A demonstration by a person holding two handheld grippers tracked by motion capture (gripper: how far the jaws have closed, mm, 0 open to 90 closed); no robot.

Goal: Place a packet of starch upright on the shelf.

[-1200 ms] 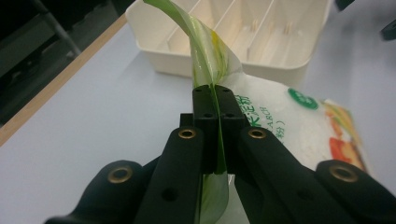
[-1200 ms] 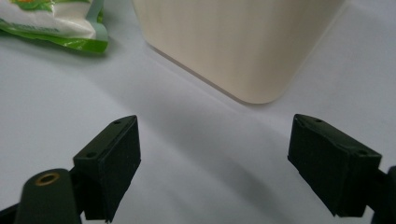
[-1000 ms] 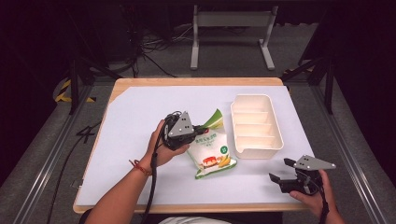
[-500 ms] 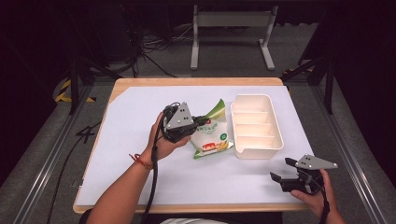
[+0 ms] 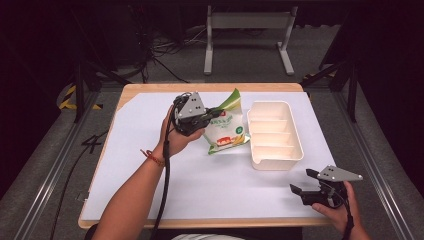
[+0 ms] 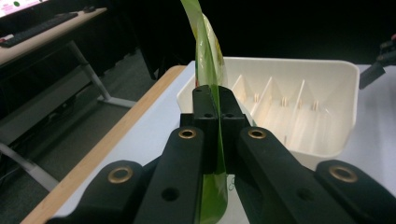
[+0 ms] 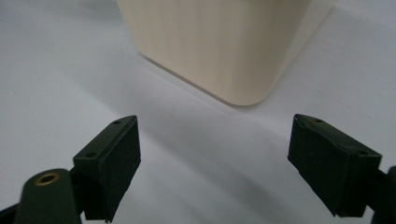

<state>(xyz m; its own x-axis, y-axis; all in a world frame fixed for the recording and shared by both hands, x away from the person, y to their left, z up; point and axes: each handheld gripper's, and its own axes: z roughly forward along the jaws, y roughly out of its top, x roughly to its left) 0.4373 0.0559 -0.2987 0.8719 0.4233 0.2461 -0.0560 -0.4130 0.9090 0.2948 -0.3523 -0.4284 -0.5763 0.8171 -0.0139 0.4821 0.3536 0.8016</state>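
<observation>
Green-white snack bag (image 5: 226, 131), pinched by closed L gripper (image 5: 216, 114), has been raised toward tray (image 5: 276, 135) at 3 o'clock; R gripper (image 5: 304, 185) wide open, empty.

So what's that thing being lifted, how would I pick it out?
Start at the white table, then find the cream divided tray on its right half. Just left of the tray, the left tool is shut on a snack bag: white with a green top edge, the one soft, printed item there.
</observation>
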